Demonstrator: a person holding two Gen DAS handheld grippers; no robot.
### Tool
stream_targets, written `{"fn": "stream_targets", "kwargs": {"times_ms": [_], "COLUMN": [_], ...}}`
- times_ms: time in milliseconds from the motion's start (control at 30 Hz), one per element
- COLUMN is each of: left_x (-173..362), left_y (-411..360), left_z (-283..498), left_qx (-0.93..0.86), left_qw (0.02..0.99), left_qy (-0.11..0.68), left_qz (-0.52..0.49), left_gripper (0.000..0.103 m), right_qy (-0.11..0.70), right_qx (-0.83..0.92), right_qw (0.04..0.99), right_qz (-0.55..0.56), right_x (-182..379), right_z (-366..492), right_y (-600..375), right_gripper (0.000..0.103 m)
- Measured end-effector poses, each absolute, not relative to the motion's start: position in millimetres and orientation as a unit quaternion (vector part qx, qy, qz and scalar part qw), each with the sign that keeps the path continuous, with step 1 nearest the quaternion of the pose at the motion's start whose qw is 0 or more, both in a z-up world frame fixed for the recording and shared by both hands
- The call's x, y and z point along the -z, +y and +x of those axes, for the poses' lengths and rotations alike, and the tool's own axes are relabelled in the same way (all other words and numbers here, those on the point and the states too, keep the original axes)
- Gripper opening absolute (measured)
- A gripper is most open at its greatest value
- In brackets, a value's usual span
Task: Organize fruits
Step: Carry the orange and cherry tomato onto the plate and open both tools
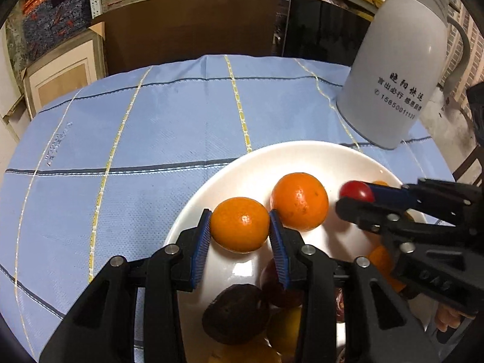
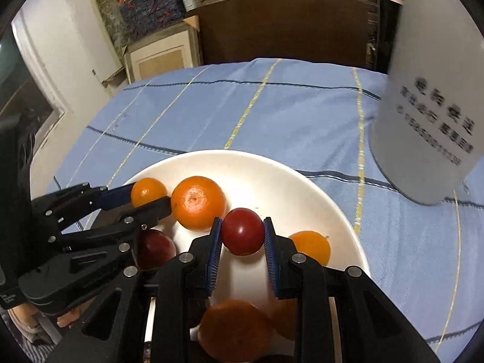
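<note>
A white plate [image 1: 242,166] on the blue cloth holds several fruits. My left gripper [image 1: 240,227] is shut on a small orange [image 1: 239,225], held over the plate's left part; it also shows in the right wrist view [image 2: 148,192]. A bigger orange [image 1: 299,201] lies beside it, also seen in the right wrist view [image 2: 198,202]. My right gripper [image 2: 242,233] is shut on a red tomato [image 2: 242,231], which shows in the left wrist view [image 1: 356,191]. A dark brown fruit [image 1: 236,313], a dark red fruit [image 2: 155,249] and more oranges [image 2: 311,246] lie on the plate [image 2: 272,175].
A tall white jug [image 1: 399,60] with black lettering stands on the blue checked tablecloth [image 1: 136,127] right of the plate; it also shows in the right wrist view [image 2: 432,96]. Cardboard boxes and shelves stand behind the table.
</note>
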State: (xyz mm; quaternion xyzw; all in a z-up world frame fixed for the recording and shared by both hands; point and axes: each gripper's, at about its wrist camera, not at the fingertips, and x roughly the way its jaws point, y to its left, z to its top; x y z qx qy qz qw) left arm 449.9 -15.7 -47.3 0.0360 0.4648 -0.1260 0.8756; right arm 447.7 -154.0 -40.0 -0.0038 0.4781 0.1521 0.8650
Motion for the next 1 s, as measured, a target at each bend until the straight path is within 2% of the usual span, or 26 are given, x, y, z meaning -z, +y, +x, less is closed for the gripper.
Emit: {"fn": "stream_targets", "kwargs": {"times_ms": [133,233,267,400,700,900,1000], "left_x": [45.5,42.1,40.3,25.2,-0.3,-15.3,-27.8], "left_y": [-19.3,-18.8,-18.8,-20.3,-15.4,-4.4,-0.3], "left_z": [448.7,448.3,446.8,434.9,406.5,363.3,330.8], "left_qx": [0.121,0.120,0.121,0.104,0.102,0.088,0.080], "left_qw": [0.875,0.874,0.875,0.889,0.902,0.914,0.923], "left_qy": [0.467,0.469,0.467,0.442,0.415,0.394,0.375], "left_qz": [0.051,0.046,0.046,0.062,0.052,0.038,0.030], "left_gripper": [0.042,0.050,0.058,0.080,0.081,0.085,0.086], "right_qy": [0.482,0.487,0.490,0.503,0.477,0.442,0.423], "right_qx": [-0.147,-0.147,-0.145,-0.150,-0.146,-0.134,-0.135], "right_qw": [0.863,0.860,0.858,0.851,0.867,0.887,0.896], "right_qz": [-0.027,-0.045,-0.049,-0.031,-0.003,-0.004,0.000], "right_x": [39.8,39.0,37.8,32.4,16.3,-7.8,-21.2], "right_z": [449.3,452.1,452.9,456.0,430.9,384.6,356.1], "right_y": [-149.4,-149.2,-149.2,-156.2,-169.6,-175.7,-179.9], "right_gripper": [0.028,0.028,0.028,0.034,0.035,0.050,0.053]}}
